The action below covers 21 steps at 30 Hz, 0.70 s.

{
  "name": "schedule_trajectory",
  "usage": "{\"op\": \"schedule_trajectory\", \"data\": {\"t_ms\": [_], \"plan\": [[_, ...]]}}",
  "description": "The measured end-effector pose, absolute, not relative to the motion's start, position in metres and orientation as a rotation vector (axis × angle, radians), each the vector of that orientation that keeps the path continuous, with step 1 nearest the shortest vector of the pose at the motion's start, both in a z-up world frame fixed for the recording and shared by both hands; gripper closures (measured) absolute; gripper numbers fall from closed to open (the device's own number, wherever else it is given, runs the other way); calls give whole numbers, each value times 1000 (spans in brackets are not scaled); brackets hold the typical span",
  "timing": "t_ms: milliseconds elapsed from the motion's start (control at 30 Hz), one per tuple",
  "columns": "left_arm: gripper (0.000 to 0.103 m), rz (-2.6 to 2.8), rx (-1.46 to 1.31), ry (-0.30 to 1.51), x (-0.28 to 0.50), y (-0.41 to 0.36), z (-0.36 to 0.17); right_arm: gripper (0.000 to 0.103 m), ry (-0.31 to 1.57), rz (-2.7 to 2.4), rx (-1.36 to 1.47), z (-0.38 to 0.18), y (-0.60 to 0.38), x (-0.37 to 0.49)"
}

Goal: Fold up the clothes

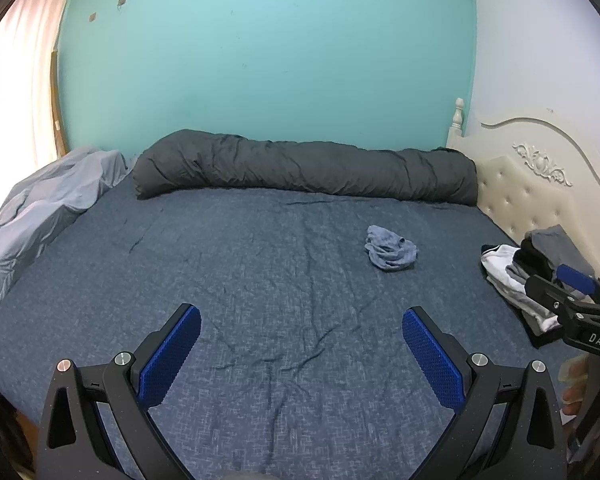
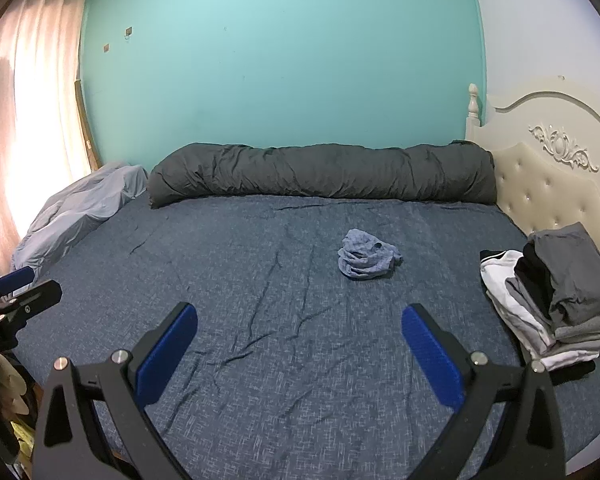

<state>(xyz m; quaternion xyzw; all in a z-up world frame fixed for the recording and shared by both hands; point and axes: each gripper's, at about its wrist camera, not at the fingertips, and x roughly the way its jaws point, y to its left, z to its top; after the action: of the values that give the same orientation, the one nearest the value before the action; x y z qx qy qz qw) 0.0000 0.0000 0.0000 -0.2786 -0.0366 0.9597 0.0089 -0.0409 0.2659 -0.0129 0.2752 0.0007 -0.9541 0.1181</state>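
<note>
One crumpled blue garment lies mid-bed, near the folded stack. Soft, light, limp; best pinched at an outer edge. Left gripper and right gripper gape, empty.

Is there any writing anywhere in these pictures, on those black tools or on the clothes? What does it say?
"DAS": white letters on the black body of the right hand-held gripper, seen at the right edge of the left wrist view.
Pale marks on the left hand-held gripper, at the left edge of the right wrist view: too small and cut off to read.
The crumpled blue garment and the clothes stack show no readable text.
</note>
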Motion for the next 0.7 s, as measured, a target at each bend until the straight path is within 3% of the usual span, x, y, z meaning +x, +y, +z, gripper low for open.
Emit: {"op": "schedule_trajectory", "data": {"t_ms": [700], "plan": [[0, 2971, -893, -143, -2, 10, -2, 0, 1, -2795, 803, -19, 272, -37]]}}
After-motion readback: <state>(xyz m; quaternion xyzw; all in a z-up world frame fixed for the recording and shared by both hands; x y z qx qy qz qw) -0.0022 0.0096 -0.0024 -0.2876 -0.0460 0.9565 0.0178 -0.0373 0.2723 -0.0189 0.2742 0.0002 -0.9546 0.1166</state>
